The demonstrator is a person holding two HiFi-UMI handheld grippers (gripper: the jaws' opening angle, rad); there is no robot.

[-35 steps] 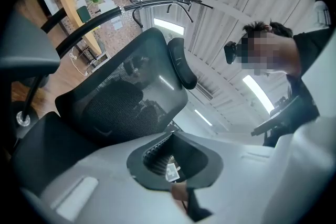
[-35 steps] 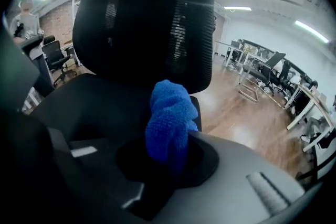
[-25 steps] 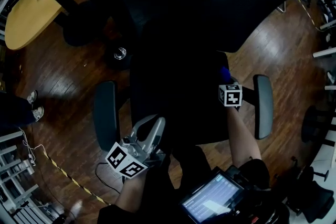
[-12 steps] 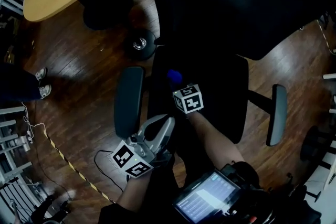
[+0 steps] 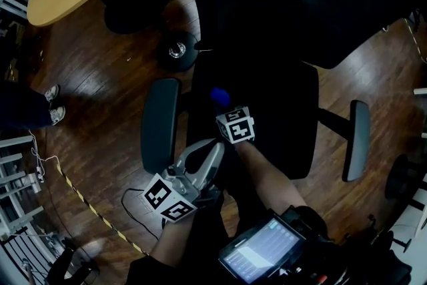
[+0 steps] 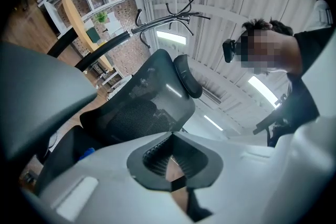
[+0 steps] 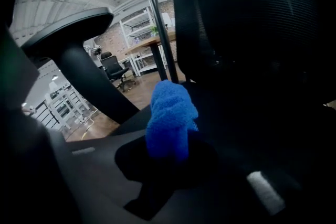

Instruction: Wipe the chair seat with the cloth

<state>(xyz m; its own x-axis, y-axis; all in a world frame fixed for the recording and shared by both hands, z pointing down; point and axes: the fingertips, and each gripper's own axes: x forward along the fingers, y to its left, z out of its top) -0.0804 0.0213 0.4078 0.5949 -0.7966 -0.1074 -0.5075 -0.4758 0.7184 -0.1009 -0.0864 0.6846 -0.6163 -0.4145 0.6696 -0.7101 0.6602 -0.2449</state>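
Here, right gripper (image 5: 225, 110) clamped on bunched blue cloth (image 5: 219, 96); cloth low over black chair seat (image 5: 273, 117), toward seat's left side, near left armrest (image 5: 160, 125). Left gripper (image 5: 208, 155) at seat's front-left corner, jaws drawn together, nothing between them. Wooden floor (image 5: 100, 117) around chair.

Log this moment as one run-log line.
right gripper: shut on cloth | cloth: blue, at chair seat, head view's left side | left gripper: shut, empty, beside armrest
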